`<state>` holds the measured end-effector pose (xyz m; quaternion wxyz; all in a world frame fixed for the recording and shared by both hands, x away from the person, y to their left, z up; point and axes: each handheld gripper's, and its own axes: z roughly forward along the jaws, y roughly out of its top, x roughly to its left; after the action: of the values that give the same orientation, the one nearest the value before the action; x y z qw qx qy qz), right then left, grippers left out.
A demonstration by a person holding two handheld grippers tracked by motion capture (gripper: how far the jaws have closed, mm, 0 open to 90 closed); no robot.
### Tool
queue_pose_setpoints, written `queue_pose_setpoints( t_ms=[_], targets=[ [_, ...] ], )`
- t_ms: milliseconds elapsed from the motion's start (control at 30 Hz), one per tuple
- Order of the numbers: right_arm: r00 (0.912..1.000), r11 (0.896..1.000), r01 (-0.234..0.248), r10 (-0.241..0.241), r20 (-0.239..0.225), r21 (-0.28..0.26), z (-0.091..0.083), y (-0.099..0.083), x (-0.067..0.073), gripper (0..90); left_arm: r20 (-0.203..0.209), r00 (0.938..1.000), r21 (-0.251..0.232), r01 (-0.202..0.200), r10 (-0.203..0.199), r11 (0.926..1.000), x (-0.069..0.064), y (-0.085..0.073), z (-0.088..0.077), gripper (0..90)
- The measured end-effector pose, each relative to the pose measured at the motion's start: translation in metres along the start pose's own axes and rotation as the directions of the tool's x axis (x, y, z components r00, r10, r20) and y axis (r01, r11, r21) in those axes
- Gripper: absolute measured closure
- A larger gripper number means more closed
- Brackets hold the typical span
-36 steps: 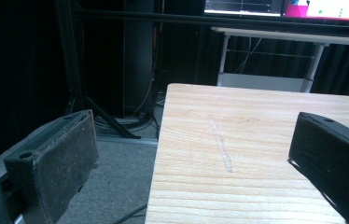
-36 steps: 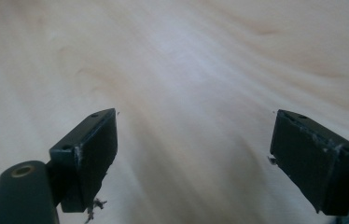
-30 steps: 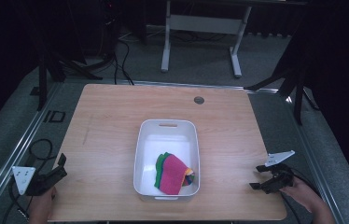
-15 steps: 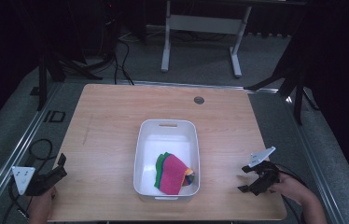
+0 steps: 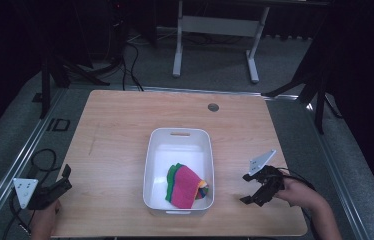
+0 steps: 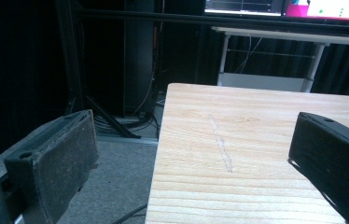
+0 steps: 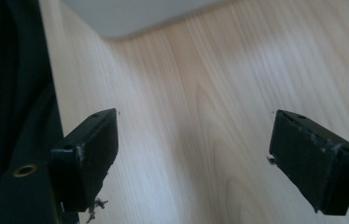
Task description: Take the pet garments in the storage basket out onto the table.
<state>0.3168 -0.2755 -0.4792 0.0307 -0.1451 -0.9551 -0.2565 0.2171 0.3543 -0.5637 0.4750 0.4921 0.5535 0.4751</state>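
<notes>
**Two hand-held grippers at the near corners of a wooden table, white bin between them**

A light wooden table (image 5: pixel 125 130) carries a white rectangular bin (image 5: pixel 178 145) near its middle. In the near half of the bin lies a folded stack of cloths (image 5: pixel 185 186), pink on top, with green along the left edge and a bit of yellow and other colours at the right.

The right gripper (image 5: pixel 249 188) is held by a hand (image 5: pixel 295 192) just right of the bin, over the tabletop. Its jaws are spread wide with nothing between them; in the right gripper view (image 7: pixel 193 154) bare wood grain shows through the gap, and a corner of the bin (image 7: pixel 130 16) sits ahead of the jaws. A grey three-cornered plate (image 5: pixel 262 161) stands on top of the gripper.

The left gripper (image 5: pixel 65 179) sits at the table's near left edge, well apart from the bin on its far side. Its jaws are also spread and empty; in the left gripper view (image 6: pixel 191 154) one jaw hangs over the grey floor (image 6: pixel 116 182), the other over the table.

A floor marking (image 5: pixel 58 124) beside the left edge seems to read "ID". No other writing is legible.
</notes>
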Motion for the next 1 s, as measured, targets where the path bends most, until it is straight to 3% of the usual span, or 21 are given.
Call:
queue_pose_setpoints(
  t_ms=[500, 833, 1000],
  targets=[
    [0.9953, 0.996, 0.086, -0.087, -0.043, -0.02, -0.004, 0.073, 0.017, 14.9, 0.009, 1.0, -0.001, 0.004, -0.004, 1.0, 0.001, 0.0, 0.0, 1.8],
    [0.9871, 0.988, 0.156, -0.156, -0.035, -0.019, 0.008, 0.107, 0.021, 13.9, 0.01, 0.9999, 0.001, 0.005, -0.005, 1.0, 0.001, 0.0, 0.0, 1.8],
    [0.9882, 0.989, 0.148, -0.148, -0.04, 0.011, 0.02, 0.12, 0.02, 13.9, 0.011, 0.9999, 0.003, 0.005, -0.005, 1.0, 0.001, 0.0, 0.0, 1.8]
  ],
)
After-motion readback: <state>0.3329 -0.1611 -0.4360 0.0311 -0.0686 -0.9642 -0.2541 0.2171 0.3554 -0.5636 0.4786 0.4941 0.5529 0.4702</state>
